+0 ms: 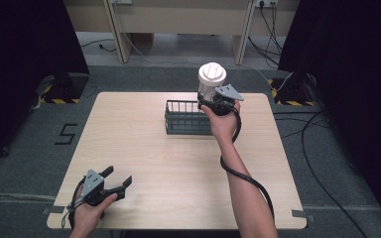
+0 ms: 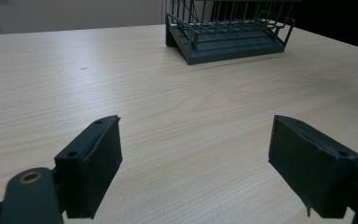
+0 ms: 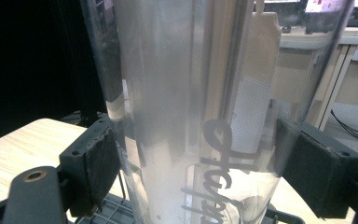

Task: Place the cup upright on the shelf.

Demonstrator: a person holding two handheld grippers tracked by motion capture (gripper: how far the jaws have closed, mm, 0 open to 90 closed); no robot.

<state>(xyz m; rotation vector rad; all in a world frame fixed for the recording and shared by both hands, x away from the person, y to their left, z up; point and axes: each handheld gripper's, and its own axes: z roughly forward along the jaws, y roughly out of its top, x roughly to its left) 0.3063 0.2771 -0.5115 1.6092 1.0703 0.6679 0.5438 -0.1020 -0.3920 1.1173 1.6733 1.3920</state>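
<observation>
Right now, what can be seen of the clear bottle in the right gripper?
The bottle is a tall cylinder with a see-through, slightly frosted wall and a white ribbed lid. Dark script lettering runs along its side, and a pale insert shows inside. It stands roughly upright, held above the right end of the dark wire basket at the table's far side. The right gripper clamps it, one pad on each side of the wall.

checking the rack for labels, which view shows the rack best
The left gripper view: the rack sits unobstructed, base and wires clear. The high view shows it small, partly behind the hand. The right gripper view catches just a corner.
</observation>
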